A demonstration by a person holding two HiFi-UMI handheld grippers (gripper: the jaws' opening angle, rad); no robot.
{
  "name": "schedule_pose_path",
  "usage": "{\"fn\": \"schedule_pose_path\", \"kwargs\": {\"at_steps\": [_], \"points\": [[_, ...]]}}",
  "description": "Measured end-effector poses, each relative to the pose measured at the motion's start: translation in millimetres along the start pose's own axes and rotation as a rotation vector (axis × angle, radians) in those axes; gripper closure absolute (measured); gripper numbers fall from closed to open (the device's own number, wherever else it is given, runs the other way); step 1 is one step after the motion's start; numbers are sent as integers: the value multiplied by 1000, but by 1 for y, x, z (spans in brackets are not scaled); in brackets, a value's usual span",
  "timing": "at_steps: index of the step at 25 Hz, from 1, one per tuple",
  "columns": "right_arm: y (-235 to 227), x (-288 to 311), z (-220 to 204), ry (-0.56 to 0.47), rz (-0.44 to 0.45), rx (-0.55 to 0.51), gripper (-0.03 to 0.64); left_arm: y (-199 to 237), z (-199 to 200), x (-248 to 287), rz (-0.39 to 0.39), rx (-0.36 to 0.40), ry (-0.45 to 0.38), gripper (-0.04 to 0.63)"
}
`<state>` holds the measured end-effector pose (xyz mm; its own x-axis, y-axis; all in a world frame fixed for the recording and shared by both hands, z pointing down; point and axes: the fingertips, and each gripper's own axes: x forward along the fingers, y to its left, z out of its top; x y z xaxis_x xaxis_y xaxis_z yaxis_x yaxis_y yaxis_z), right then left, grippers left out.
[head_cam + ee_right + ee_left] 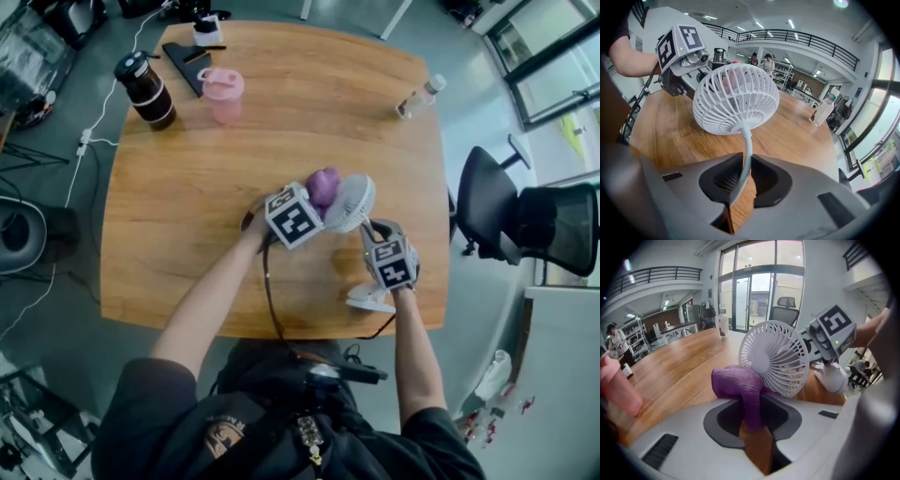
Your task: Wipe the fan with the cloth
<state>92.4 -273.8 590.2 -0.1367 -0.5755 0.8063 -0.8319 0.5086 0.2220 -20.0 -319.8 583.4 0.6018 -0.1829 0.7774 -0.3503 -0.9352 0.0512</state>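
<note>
While the fan sits over the near right part of the table, its round grille faces left, toward the cloth, and the wipe depends on that facing. Its thin neck runs from the head down to the white base, and it lies nearly in line with the right gripper, whose jaws are clamped on it from behind the cage. I cannot tell whether the base rests on the wood. The purple cloth is bunched just beside the lower left edge of the grille and seems to touch the rim. Its tail is pinched between the closed jaws of the left gripper. The left hand is therefore the one nearer the front face, with the cloth leading, and the right hand is only a brace at the back. I judge that the next stroke has to go from the rim across the ribs toward the hub, pressing against the right hand's hold.
</note>
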Motion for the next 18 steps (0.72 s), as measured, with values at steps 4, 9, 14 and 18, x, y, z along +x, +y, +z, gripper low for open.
{"fn": "schedule_pose_path", "kwargs": {"at_steps": [4, 9, 14, 18], "points": [[0, 0, 2, -4, 2, -14, 551, -14, -3, -6, -62, -68, -43, 505], [1, 3, 2, 4, -4, -28, 551, -27, 20, -36, -40, -22, -105, 505], [4, 3, 2, -6, 1, -17, 551, -49, 38, -66, -11, 8, -169, 505], [3, 2, 4, -15, -4, -14, 554, -53, 32, -69, 33, 15, -158, 504]]}}
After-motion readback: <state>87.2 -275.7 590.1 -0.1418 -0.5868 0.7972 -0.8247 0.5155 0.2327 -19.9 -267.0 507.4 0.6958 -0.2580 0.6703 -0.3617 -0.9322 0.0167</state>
